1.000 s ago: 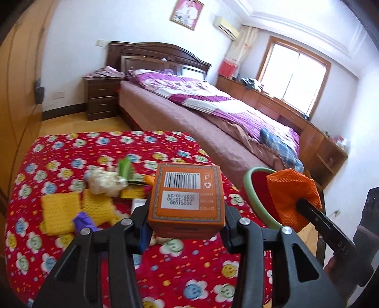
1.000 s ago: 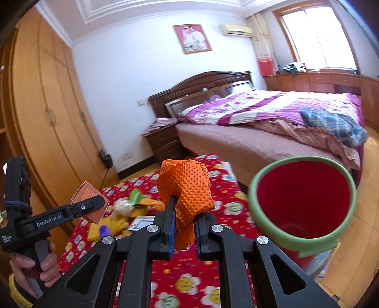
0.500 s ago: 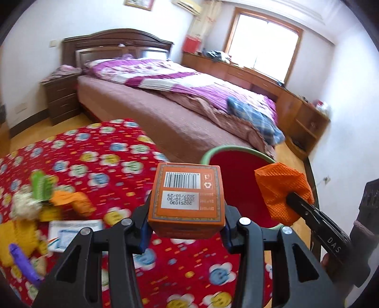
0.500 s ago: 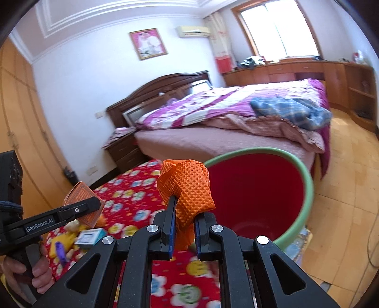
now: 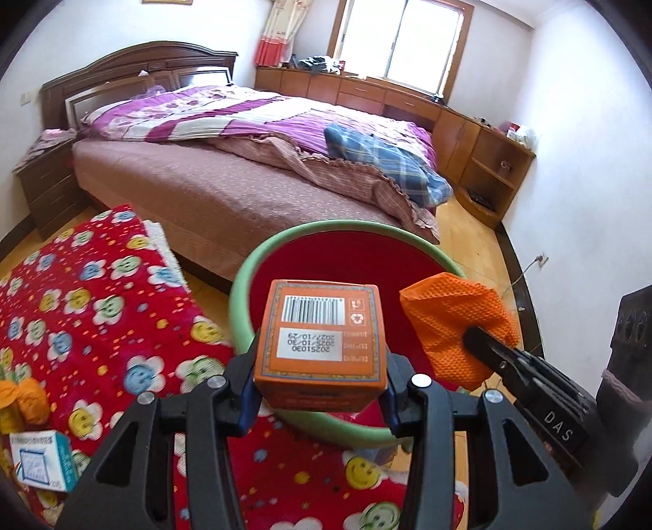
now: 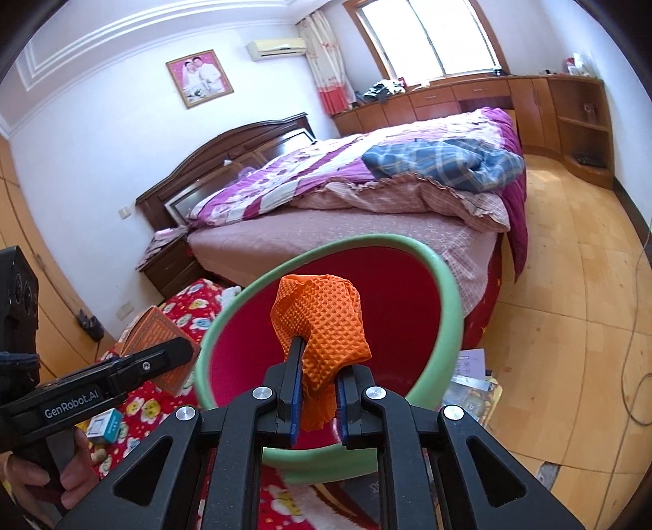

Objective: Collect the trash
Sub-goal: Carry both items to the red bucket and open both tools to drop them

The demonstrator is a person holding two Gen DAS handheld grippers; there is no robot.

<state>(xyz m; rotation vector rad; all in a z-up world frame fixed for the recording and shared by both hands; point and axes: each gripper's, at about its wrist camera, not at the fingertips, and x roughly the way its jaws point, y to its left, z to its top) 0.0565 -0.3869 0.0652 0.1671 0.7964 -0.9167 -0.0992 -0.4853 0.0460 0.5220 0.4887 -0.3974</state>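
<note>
left hand-held gripper (image 5: 320, 379) grips orange box (image 5: 322, 342); right hand-held gripper (image 6: 318, 391) clamps orange mesh (image 6: 322, 322) over bin (image 6: 444, 285).

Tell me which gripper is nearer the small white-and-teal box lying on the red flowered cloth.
Left. The left gripper, holding the orange carton, hangs beside the white-and-teal box; the right gripper is farther, over the green-rimmed red bin.

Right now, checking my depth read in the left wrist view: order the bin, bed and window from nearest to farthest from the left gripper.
1. Bin, just beyond the left gripper.
2. Bed, behind the bin.
3. Window, on the far wall.
</note>
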